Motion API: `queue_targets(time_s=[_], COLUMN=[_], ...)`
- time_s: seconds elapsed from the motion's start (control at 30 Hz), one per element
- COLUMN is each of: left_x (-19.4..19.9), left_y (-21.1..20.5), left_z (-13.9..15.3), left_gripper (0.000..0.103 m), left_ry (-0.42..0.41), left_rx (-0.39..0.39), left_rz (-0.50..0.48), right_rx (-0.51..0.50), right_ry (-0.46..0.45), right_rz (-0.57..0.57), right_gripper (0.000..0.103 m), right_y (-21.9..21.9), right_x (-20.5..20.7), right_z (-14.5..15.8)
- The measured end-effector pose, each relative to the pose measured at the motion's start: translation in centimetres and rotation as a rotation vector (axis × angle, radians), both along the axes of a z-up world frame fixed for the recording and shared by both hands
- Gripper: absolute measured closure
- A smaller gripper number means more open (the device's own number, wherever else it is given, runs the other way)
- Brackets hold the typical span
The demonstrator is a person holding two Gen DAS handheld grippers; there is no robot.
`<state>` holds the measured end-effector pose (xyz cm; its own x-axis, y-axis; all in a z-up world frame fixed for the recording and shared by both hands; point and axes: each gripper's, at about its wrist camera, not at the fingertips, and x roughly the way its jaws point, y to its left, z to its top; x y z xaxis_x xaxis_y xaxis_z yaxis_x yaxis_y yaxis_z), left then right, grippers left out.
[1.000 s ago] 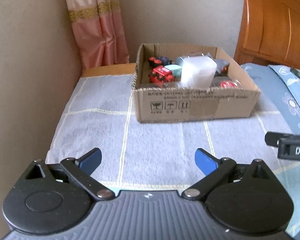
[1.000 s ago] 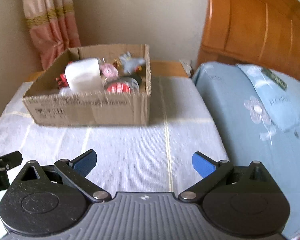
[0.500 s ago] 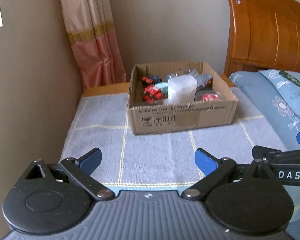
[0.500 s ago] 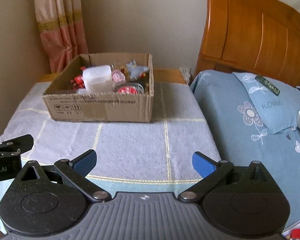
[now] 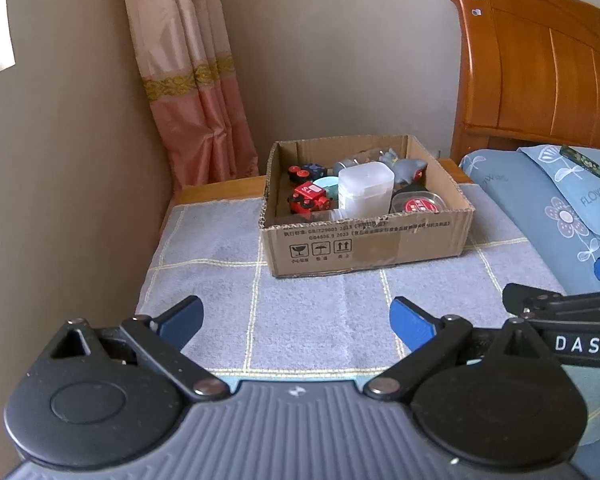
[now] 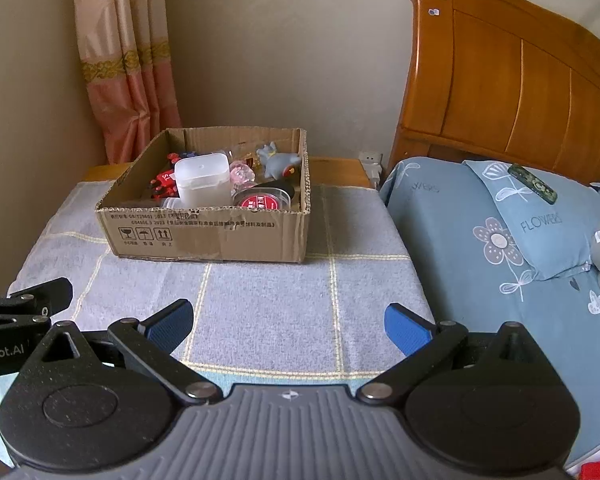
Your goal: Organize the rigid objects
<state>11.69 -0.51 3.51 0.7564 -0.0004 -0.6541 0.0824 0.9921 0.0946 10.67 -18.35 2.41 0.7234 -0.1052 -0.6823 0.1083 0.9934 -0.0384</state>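
An open cardboard box [image 5: 364,246] [image 6: 204,236] stands on a cloth-covered table. It holds a white plastic container [image 5: 365,188] [image 6: 202,180], a red toy train [image 5: 309,197], a red-lidded round tin [image 5: 418,204] [image 6: 262,200], a grey toy animal [image 6: 278,162] and other small items. My left gripper [image 5: 296,320] is open and empty, well in front of the box. My right gripper [image 6: 288,324] is open and empty, also in front of the box. Part of each gripper shows at the edge of the other's view.
The grey-blue checked cloth [image 5: 300,304] covers the table. A wall and pink curtain [image 5: 196,92] stand at the left and back. A bed with blue floral bedding [image 6: 500,248] and a wooden headboard [image 6: 512,80] lies at the right.
Both grippers have drawn back and risen away from the box, which looks smaller and farther. Both stay open and empty.
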Motion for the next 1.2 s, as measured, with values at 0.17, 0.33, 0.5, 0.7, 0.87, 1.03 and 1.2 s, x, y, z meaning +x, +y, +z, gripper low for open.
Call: queue_targets(time_s=[0.17, 0.33, 0.5, 0.7, 0.87, 1.03, 1.2], left_x=[-0.02, -0.03, -0.07, 0.02, -0.02, -0.17, -0.14], left_y=[-0.09, -0.12, -0.09, -0.04, 0.04, 0.14, 0.14], left_z=[0.00, -0.04, 0.00, 0.03, 0.10, 0.20, 0.19], left_gripper=[0.004, 0.004, 0.004, 0.004, 0.004, 0.004, 0.004], left_ry=[-0.001, -0.001, -0.001, -0.001, -0.001, -0.006, -0.004], left_rx=[0.003, 0.004, 0.004, 0.002, 0.004, 0.005, 0.006], left_rz=[-0.001, -0.002, 0.001, 0.000, 0.002, 0.004, 0.002], right_rx=[0.002, -0.003, -0.004, -0.004, -0.008, -0.013, -0.015], right_ry=[-0.002, -0.005, -0.009, -0.013, -0.019, -0.023, -0.024], right_rz=[-0.001, -0.001, 0.000, 0.001, 0.000, -0.002, 0.000], right_gripper=[0.000, 0.000, 0.000, 0.000, 0.000, 0.000, 0.000], right_y=[0.02, 0.02, 0.00, -0.04, 0.07, 0.14, 0.17], right_x=[0.02, 0.00, 0.00, 0.01, -0.04, -0.12, -0.15], right_z=[-0.05, -0.06, 0.02, 0.11, 0.23, 0.27, 0.28])
